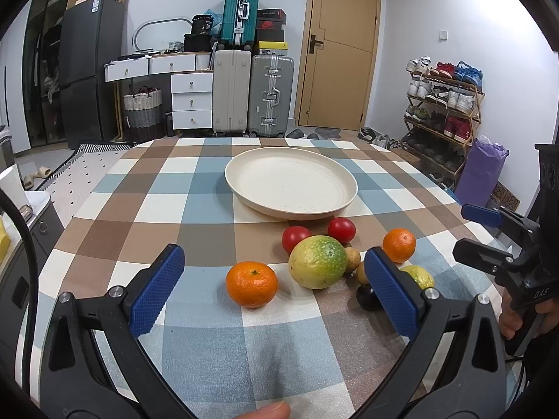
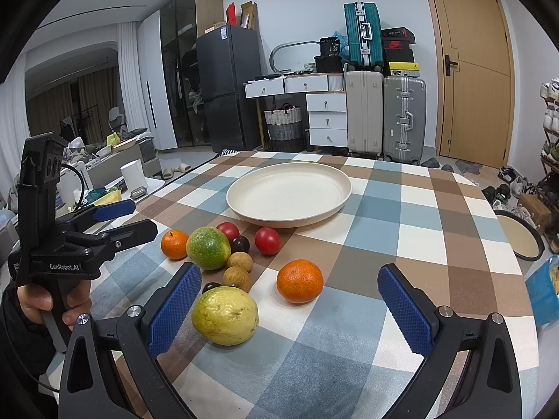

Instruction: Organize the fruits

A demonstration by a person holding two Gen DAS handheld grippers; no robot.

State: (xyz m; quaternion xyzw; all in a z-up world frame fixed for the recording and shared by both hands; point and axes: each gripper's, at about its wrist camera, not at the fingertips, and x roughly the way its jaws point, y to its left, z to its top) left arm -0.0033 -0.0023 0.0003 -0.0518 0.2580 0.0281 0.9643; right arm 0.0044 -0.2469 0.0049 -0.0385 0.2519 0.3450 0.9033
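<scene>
A cream plate [image 1: 244, 164] [image 2: 241, 188] stands empty on the checked tablecloth. In front of it lie loose fruits: two oranges [image 1: 251, 283] [image 1: 399, 245], a green-yellow guava [image 1: 317, 262], two red tomatoes [image 1: 295, 238] [image 1: 341, 229], brown longans [image 2: 239, 261], dark plums [image 2: 240, 244] and a yellow guava [image 2: 225, 315]. My left gripper [image 1: 276, 279] is open, its fingers either side of the near orange and green guava. My right gripper [image 2: 290, 303] is open, with the yellow guava by its left finger and an orange [image 2: 299, 281] between the fingers. Each gripper shows in the other's view [image 1: 485, 230] [image 2: 129, 220].
The table edge curves away at left and right. Beyond it stand suitcases [image 1: 251, 94], white drawers [image 1: 191, 101], a dark fridge [image 1: 91, 70], a wooden door [image 1: 342, 49] and a shoe rack [image 1: 443, 104]. A round tray [image 2: 520, 234] and a blue bag [image 2: 545, 289] sit at the right.
</scene>
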